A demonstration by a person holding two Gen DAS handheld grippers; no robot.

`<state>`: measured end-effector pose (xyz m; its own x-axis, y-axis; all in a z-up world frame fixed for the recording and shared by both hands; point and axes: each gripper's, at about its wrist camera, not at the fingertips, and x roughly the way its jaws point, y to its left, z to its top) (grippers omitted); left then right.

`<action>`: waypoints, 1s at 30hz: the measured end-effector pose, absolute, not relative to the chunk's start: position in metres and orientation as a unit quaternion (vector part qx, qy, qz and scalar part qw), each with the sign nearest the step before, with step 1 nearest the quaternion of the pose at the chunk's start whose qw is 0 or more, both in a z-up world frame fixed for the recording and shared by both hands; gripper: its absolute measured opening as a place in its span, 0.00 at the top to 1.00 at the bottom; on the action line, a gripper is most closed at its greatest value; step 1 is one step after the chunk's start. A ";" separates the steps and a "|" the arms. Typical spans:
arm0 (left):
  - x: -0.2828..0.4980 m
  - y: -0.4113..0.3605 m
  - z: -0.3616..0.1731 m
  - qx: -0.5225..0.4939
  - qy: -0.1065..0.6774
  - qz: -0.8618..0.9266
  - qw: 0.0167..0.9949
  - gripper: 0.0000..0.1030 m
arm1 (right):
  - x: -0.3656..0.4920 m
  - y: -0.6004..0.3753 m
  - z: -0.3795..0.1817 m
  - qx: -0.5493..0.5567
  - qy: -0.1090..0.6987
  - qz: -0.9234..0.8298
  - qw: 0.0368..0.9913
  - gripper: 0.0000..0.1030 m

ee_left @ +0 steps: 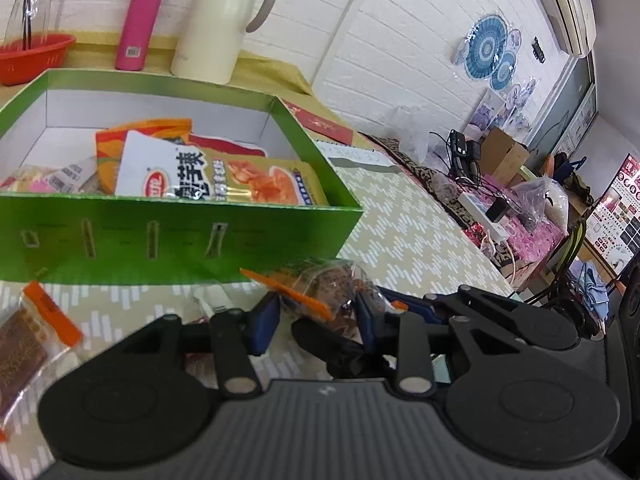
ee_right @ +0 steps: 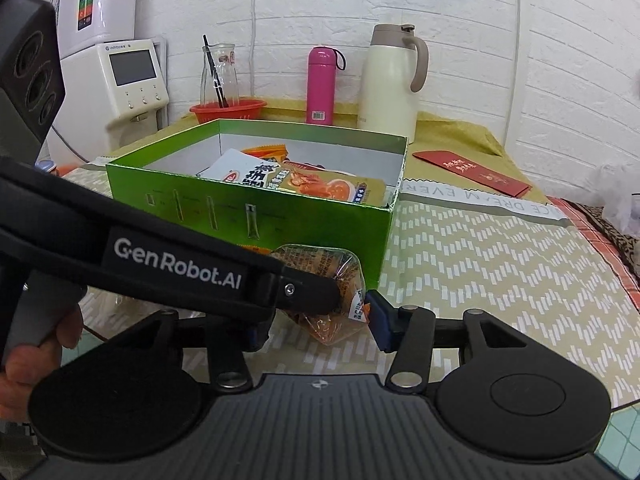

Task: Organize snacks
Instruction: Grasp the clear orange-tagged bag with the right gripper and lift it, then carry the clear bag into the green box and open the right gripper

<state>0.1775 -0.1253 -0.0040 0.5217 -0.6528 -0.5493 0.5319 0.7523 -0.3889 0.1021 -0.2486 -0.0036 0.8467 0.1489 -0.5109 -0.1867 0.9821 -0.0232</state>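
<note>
A green box [ee_left: 172, 236] [ee_right: 304, 220] stands on the patterned table, holding several snack packets [ee_left: 208, 176] [ee_right: 296, 180]. A clear-wrapped brown snack with orange edging [ee_left: 328, 292] [ee_right: 320, 276] sits just in front of the box. My left gripper [ee_left: 318, 316] has its blue pads on both sides of this snack and is shut on it. My right gripper [ee_right: 320, 328] is close beside it; its blue pads also flank the same snack, and the left gripper's black finger crosses in front. Another wrapped brown snack [ee_left: 24, 344] lies at lower left.
A pink bottle [ee_left: 140, 20] [ee_right: 320, 84], a cream thermos jug [ee_left: 220, 24] [ee_right: 392, 80] and a red basket [ee_left: 32, 56] [ee_right: 228, 110] stand behind the box. A red envelope [ee_right: 472, 172] lies to the right. A cluttered side table [ee_left: 504, 200] is at far right.
</note>
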 end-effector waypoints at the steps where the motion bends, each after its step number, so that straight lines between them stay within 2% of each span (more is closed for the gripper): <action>1: 0.173 -0.123 -0.001 -0.087 0.347 -0.341 0.869 0.68 | 0.100 -0.247 -0.001 -0.037 0.261 0.088 0.961 0.19; 15: 0.150 -0.072 0.049 -0.105 0.270 -0.334 0.897 0.70 | 0.089 -0.212 0.050 -0.070 0.191 0.113 0.973 0.19; 22: 0.180 -0.030 0.063 -0.132 0.251 -0.305 0.909 0.73 | 0.127 -0.180 0.060 -0.070 0.163 0.157 0.971 0.19; 30: 0.229 0.003 0.049 -0.159 0.268 -0.286 0.906 0.74 | 0.178 -0.165 0.049 -0.056 0.174 0.183 0.966 0.19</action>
<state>0.2293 0.0034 0.0493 0.6920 -0.6042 -0.3951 0.4329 0.7853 -0.4426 0.1775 -0.1652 0.0495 0.8726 0.3342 -0.3561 -0.3731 0.9267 -0.0447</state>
